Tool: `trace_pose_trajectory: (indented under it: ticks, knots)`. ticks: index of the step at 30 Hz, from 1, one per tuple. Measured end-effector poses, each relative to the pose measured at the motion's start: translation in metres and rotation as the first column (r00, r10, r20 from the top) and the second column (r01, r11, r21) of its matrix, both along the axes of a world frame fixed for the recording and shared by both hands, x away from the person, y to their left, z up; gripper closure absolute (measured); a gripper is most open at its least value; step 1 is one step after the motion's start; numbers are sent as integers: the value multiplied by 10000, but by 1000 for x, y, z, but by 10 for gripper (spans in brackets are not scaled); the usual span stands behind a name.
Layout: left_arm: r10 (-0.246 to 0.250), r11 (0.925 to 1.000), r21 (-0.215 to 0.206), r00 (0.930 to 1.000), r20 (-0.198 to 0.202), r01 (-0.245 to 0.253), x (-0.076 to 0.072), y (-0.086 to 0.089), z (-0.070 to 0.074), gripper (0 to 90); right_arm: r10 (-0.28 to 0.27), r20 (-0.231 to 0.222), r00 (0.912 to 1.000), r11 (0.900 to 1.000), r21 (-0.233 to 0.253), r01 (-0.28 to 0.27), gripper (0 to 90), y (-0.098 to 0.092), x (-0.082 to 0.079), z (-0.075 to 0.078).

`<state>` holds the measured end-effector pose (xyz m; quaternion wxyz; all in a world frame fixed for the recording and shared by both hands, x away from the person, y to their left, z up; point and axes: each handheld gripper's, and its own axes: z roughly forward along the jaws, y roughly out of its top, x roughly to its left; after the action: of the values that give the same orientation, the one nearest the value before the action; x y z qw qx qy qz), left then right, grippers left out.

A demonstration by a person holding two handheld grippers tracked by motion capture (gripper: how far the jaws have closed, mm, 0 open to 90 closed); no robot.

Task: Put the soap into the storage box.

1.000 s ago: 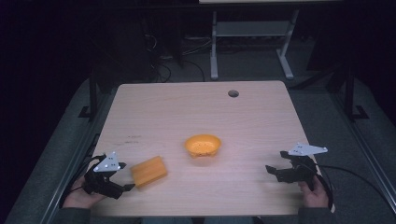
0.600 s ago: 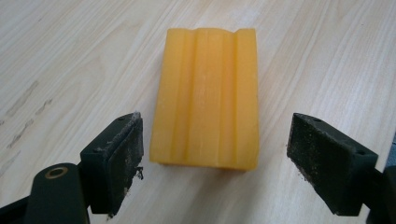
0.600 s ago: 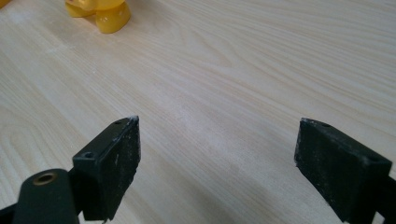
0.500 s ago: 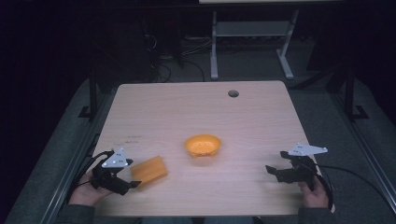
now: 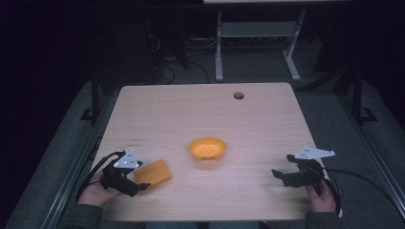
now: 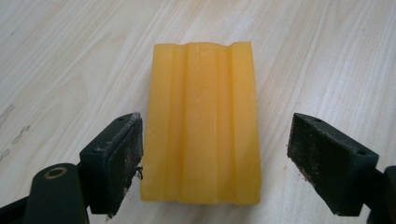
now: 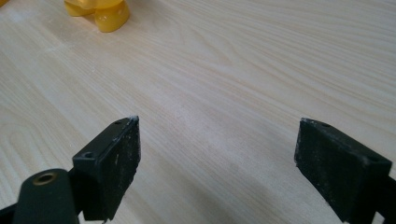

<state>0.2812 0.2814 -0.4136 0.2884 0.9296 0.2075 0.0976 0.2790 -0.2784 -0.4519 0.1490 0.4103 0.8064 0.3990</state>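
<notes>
A ridged orange block [image 5: 153, 172] lies flat near the table's front left. In the left gripper view the block [image 6: 203, 126] sits between the jaws of my left gripper [image 6: 215, 135], which is open. One jaw is right against the block's side, while the other stands well apart from it. From above, the left gripper [image 5: 138, 180] is at the block's near-left end. An orange bowl [image 5: 207, 148] rests at the table's middle. At the front right my right gripper [image 5: 282, 176] is open, low over bare wood [image 7: 217, 140], with the bowl [image 7: 100, 11] far ahead of it.
The light wooden table [image 5: 191, 114] has a round cable hole [image 5: 238, 95] near its far edge. Black cables trail from both grippers over the table's front corners. Behind the table, a white stand [image 5: 219, 47] rises from the dark floor.
My left gripper has moved right, toward the block, and its jaws now flank the block's near end. The block, the bowl and the right gripper have stayed put.
</notes>
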Motion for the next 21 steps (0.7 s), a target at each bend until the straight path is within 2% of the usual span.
trace_pose_trajectory:
  ticks: [21]
  knots:
    - [-304,9992,245,9991,-289,312,18,-15,-8,167,73,-22,10000,10000,-23,-73,139,1,1,-1]
